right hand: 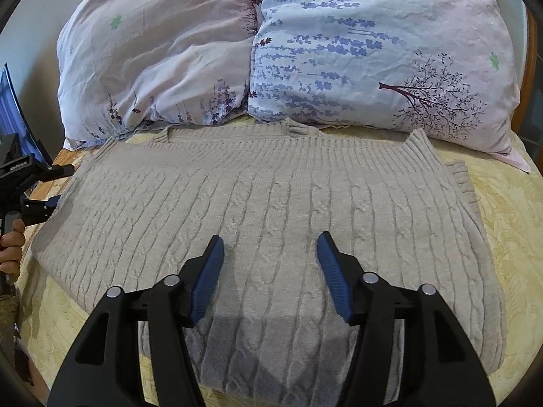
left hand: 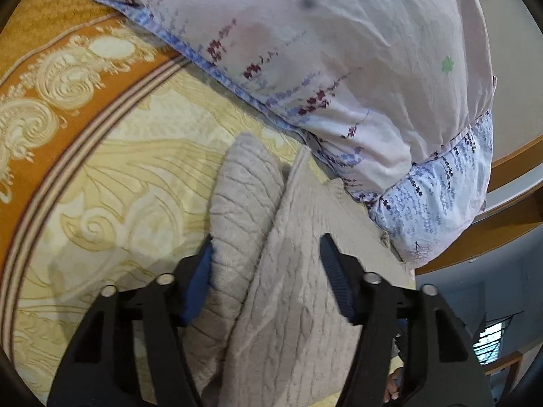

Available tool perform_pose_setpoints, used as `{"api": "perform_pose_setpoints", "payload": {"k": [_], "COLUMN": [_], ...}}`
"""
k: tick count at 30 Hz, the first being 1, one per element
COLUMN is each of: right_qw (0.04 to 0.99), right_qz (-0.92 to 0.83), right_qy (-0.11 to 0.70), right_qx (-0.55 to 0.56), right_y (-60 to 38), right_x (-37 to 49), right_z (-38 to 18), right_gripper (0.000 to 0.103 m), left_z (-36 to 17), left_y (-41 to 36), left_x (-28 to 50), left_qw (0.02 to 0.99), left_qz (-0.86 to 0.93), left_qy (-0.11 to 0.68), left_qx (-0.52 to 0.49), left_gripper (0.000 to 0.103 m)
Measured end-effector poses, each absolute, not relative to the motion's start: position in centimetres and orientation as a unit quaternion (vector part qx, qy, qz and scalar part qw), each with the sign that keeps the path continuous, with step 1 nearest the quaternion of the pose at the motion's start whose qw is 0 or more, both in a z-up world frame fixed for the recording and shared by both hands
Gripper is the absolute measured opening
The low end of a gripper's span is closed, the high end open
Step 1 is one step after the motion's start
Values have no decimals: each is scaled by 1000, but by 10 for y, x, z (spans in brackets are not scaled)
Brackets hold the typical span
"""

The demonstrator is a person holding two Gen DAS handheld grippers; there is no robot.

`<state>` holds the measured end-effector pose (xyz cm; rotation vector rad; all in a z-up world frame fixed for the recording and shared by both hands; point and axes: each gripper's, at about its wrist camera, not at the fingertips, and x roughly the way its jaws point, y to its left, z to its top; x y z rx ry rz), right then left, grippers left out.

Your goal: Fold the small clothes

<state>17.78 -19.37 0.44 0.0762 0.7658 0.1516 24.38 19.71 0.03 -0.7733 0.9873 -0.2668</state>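
One grey cable-knit sweater [right hand: 271, 203] lay flat on the bed [right hand: 509, 210], long axis crosswise, ribbed hem toward the pillows [right hand: 339, 51]. Right claw [right hand: 270, 254] hovered half-open, empty; left claw [left hand: 266, 261] gaped around a fold.

We find open bedspread [right hand: 509, 210] right of the sweater [right hand: 264, 203] — passable; behind it two pillows [right hand: 373, 51] wall off the far side, touching its ribbed edge.

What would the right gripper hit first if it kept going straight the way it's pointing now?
Most likely the grey sweater lying flat on the bed: the right gripper, jaws open and empty, points down onto its middle. The pillows lie farther back.
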Motion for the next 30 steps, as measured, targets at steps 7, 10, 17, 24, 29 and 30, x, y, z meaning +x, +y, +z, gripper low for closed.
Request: {"api": "perform_pose_setpoints", "payload": {"k": [7,10,17,24,29,30], "right_qw": [925,925,923,924,924,925], "right_qz": [74,74,81,91,90,88], "right_qy": [371,371,371,360,353,351], "right_qx": [37,38,61,90,113,116], "right_y": [-193,-193,-198,-213,-229,-232], "right_x": [179,178,175,164,158,156], "right_z": [4,4,6,11,13,15], "right_gripper": [63,63,63,63,63,63], "left_z": [-3,-6,-1,32,55,58], "left_y": [195,193,185,167,137,131], "left_x": [244,244,243,239,241,242], "left_qw": [795,794,803,806,800,800], "left_qz": [-118,-111,-102,-150,-184,-189], "left_qy": [460,464,462,423,405,402], "left_qx": [-377,-376,-363,-386,-402,-403], "left_gripper": [47,35,22,17,16,15]}}
